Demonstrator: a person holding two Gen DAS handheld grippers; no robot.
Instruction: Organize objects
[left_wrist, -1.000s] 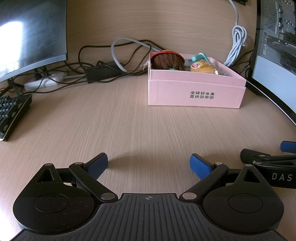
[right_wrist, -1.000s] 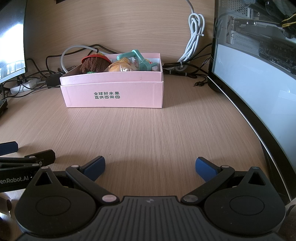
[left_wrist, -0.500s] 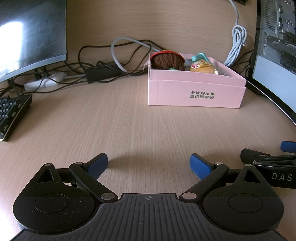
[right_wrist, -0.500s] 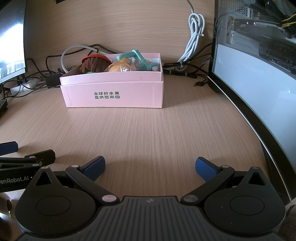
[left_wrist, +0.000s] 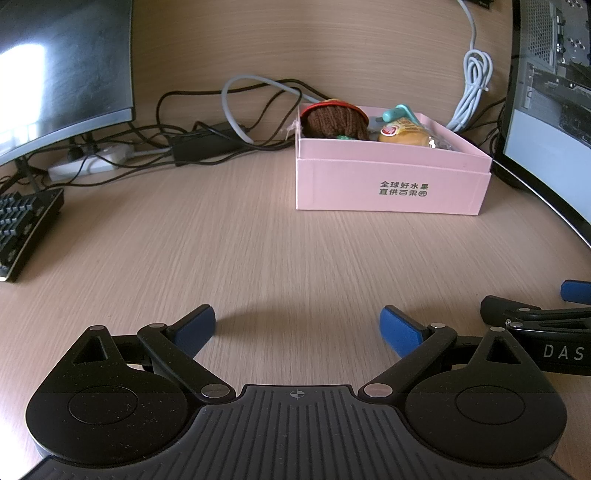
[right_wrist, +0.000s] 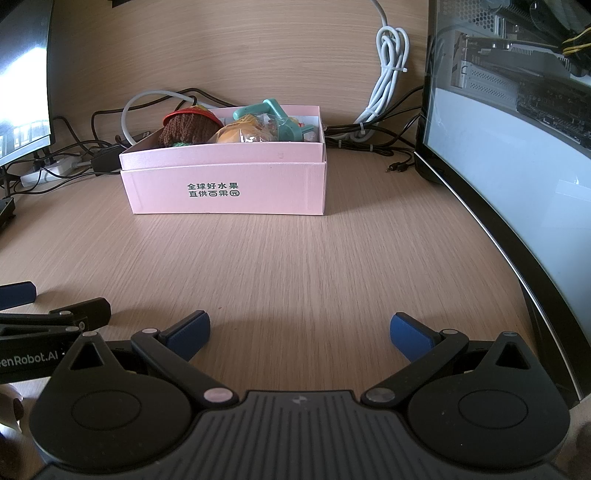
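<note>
A pink box stands on the wooden desk near the back wall. Inside it lie a brown knitted toy with a red rim, a wrapped yellow bun and a teal plastic item. My left gripper is open low over the desk, well in front of the box, with nothing between its blue pads. My right gripper is open too, beside the left one and holding nothing. Each gripper shows at the edge of the other's view.
A monitor and a keyboard sit at the left. A second monitor runs along the right edge. Cables and a power strip lie behind the box, with a white coiled cable on the wall.
</note>
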